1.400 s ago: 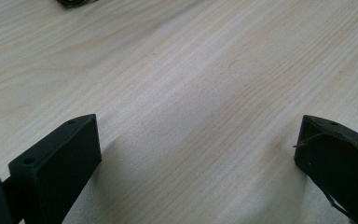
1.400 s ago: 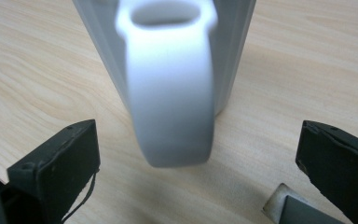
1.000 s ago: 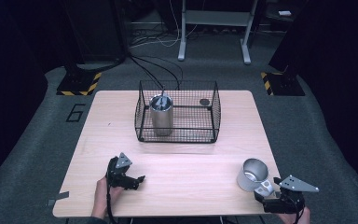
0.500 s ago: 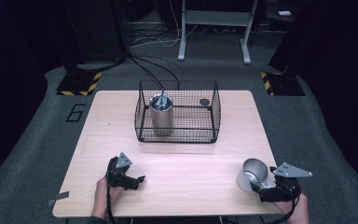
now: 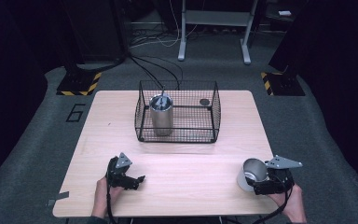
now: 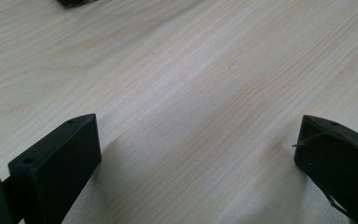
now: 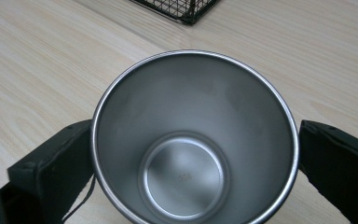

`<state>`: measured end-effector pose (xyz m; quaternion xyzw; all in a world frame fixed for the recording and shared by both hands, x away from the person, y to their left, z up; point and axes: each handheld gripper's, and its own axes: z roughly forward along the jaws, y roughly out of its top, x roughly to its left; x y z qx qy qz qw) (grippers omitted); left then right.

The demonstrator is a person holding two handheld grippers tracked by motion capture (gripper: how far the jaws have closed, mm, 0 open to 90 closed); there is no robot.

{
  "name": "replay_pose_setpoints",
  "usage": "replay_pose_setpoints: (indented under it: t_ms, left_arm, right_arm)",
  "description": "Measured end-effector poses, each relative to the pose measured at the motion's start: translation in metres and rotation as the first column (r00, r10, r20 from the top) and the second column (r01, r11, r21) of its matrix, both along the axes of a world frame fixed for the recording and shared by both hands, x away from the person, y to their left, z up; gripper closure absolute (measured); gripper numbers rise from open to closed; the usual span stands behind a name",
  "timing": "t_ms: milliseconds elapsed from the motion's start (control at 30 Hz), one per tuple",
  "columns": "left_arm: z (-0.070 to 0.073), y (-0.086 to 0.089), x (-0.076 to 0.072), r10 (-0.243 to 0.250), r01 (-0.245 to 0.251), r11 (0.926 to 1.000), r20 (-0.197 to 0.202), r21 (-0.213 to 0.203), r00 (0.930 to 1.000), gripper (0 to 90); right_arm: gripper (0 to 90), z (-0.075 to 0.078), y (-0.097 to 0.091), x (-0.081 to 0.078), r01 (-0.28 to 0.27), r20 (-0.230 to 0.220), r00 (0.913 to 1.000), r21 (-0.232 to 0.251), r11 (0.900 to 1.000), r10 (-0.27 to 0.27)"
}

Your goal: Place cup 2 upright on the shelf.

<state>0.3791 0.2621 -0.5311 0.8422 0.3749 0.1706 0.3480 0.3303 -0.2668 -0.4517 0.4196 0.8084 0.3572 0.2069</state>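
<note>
Steel cup (image 5: 254,173) at lower right is flanked by the spread right tongs (image 5: 265,185), not yet gripped; left tongs (image 5: 129,181) are spread idle; the basket (image 5: 177,137) placement remains.

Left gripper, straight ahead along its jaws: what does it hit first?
Probably just the bare table. The left gripper is open with nothing between its jaws, angled down at the wood. A dark object edge sits far ahead, off to the side; depth unclear.
</note>
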Motion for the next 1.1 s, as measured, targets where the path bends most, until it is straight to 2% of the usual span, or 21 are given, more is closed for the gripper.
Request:
replay_pose_setpoints:
  t_ms: [100, 433, 800, 900, 1033, 1100]
  left_arm:
    - [0.0000, 0.0000, 0.0000, 0.000, 0.000, 1.0000, -0.001, 0.000, 1.0000, 0.5]
    - [-0.0003, -0.0001, 0.0002, -0.002, 0.002, 1.0000, 0.000, -0.003, 1.0000, 0.4]
    - [-0.0004, -0.0006, 0.0002, 0.003, -0.003, 1.0000, -0.001, -0.008, 1.0000, 0.4]
    - [-0.0001, -0.0006, 0.0003, 0.003, -0.003, 1.0000, -0.004, -0.005, 1.0000, 0.4]
    - [-0.0001, -0.0006, 0.0003, 0.003, -0.003, 1.0000, -0.004, -0.004, 1.0000, 0.4]
    - [-0.0001, -0.0006, 0.0003, 0.003, -0.003, 1.0000, -0.004, -0.004, 1.0000, 0.4]
  right_arm:
    - [3.4, -0.0001, 0.0021, 0.0007, -0.006, -0.018, 0.9998, -0.010, 0.9999, 0.006]
    - [5.4, -0.0014, 0.0027, 0.0005, -0.008, -0.013, 0.9999, -0.018, 0.9998, 0.008]
    - [5.8, -0.0016, 0.0029, 0.0000, 0.008, -0.016, 0.9998, -0.002, 1.0000, -0.008]
    - [5.9, -0.0015, 0.0004, 0.0012, 0.014, -0.011, 0.9998, 0.021, 0.9997, -0.014]
    - [5.9, 0.0018, 0.0004, 0.0027, 0.024, 0.012, 0.9996, 0.021, 0.9995, -0.024]
    - [5.9, 0.0061, 0.0031, 0.0030, 0.022, 0.003, 0.9998, 0.018, 0.9996, -0.022]
